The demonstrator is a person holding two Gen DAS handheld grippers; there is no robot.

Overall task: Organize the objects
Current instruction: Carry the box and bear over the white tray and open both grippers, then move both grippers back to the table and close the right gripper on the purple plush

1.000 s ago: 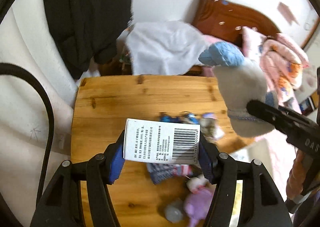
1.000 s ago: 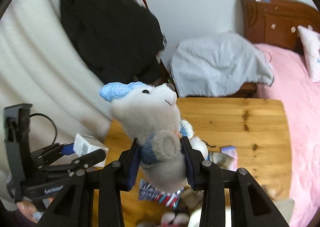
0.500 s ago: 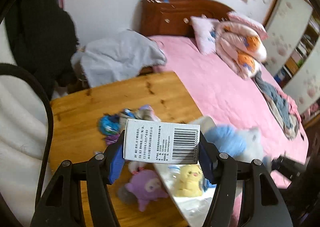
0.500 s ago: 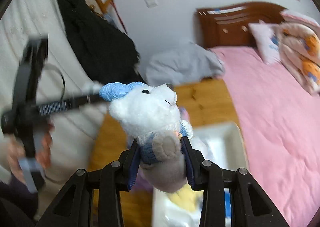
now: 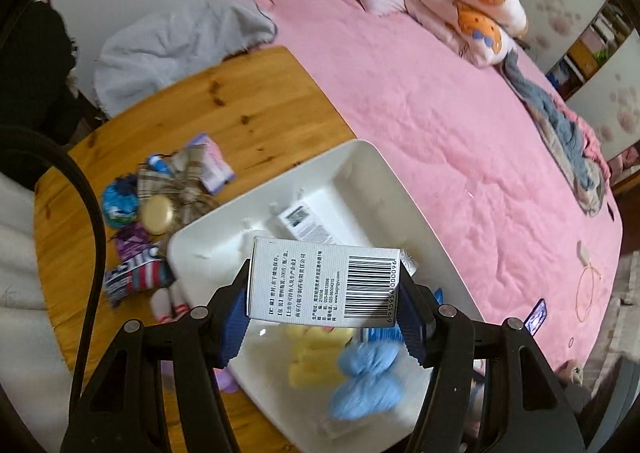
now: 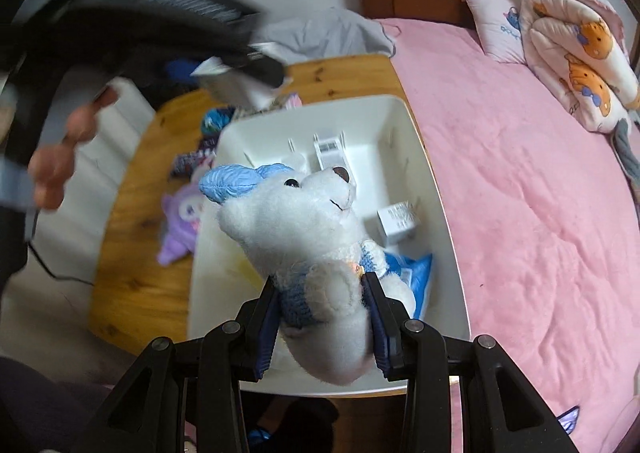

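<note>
Left gripper (image 5: pixel 324 307): blue-padded fingers (image 5: pixel 234 311) clamped on both ends of a white barcoded box (image 5: pixel 324 285), held over the near part of a white plastic bin (image 5: pixel 360 161). Right gripper (image 6: pixel 322 317): fingers (image 6: pixel 266 327) closed on the body of a white plush bear w/ blue ear & blue knit top (image 6: pixel 304 237), also above the bin. In the bin: small white boxes, a yellow plush (image 5: pixel 308 357), a blue packet (image 6: pixel 412 273). Bin sits on a wooden tabletop (image 5: pixel 240 101), right side against a pink bed (image 5: pixel 460 125). Left of the bin: purple plush (image 6: pixel 180 221), striped socks (image 5: pixel 136 279), gold lid (image 5: pixel 157 213), plaid cloth (image 5: pixel 180 181).
</note>
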